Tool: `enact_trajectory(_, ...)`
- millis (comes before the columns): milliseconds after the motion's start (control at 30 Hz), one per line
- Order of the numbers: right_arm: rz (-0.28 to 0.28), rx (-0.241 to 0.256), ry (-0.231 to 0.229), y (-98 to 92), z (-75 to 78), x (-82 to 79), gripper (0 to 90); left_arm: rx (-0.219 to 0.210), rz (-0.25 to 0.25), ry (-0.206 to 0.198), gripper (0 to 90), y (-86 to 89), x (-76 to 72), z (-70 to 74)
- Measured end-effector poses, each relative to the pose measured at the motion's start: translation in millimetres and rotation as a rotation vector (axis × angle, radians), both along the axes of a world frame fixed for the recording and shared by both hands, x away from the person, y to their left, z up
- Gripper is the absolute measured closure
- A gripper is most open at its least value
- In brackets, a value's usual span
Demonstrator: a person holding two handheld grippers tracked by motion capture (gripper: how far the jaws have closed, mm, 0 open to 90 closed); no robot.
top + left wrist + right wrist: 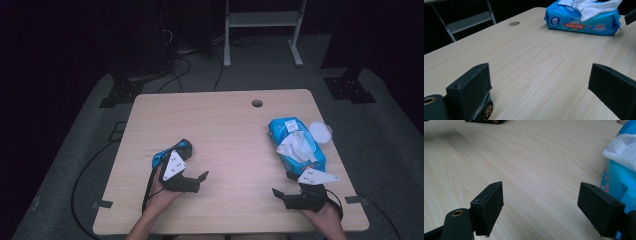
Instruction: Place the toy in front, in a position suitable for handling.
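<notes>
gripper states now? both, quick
Left gripper: open, holding nothing, beside the toy car.
Right gripper: open, holding nothing, next to the wipes pack.

A light wooden counter (225, 130) with a round cable hole (257, 103) near its far edge stands on grey carpet (390, 150). Beyond it the room is dark, with a white metal frame (262, 20), black stand bases (350, 90) and loose cables (185, 65) on the floor.
</notes>
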State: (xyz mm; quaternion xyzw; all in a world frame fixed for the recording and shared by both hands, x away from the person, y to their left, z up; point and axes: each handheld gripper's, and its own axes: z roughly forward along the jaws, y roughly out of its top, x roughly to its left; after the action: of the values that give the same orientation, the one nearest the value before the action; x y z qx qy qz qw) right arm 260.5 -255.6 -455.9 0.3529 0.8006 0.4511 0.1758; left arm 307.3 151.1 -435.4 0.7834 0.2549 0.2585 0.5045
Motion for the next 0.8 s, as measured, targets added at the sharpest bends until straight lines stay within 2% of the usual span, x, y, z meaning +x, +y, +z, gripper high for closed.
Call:
enact_trajectory(233, -0.004, -0.002, -0.004, -0.2, 0.6, -1.2, 19.9, -0.01, -0.002, 0.001, 3.7, 1.8, 4.9, 4.7)
enact_trajectory(467, 0.0, -0.007, -0.007, 2.7, 1.8, -2.1, 19.9, 0.008, 0.02, -0.013, 3.7, 20.3, 18.0, 15.3)
enact_trajectory(533, 0.002, -0.009, -0.007, 3.4, 1.7, -1.8, 19.9, 0.045, 0.036, 0.007, 3.4, 33.0, 29.7, 18.6)
enact_trajectory(567, 0.002, -0.009, -0.007, 3.4, 1.7, -1.8, 19.9, 0.045, 0.036, 0.007, 3.2, 33.0, 29.7, 18.6)
enact_trajectory(700, 0.006, -0.013, 0.001, 5.3, 0.8, -1.0, 19.8, 0.084, 0.046, 0.031, 3.2, 48.3, 47.0, 22.5)
enact_trajectory(767, 0.008, -0.016, 0.001, 6.4, 0.7, -0.6, 19.8, 0.117, 0.049, 0.051, 3.2, 57.4, 59.8, 24.2)
enact_trajectory(800, 0.008, -0.016, 0.001, 6.4, 0.7, -0.6, 19.8, 0.117, 0.049, 0.051, 3.2, 57.4, 59.8, 24.2)
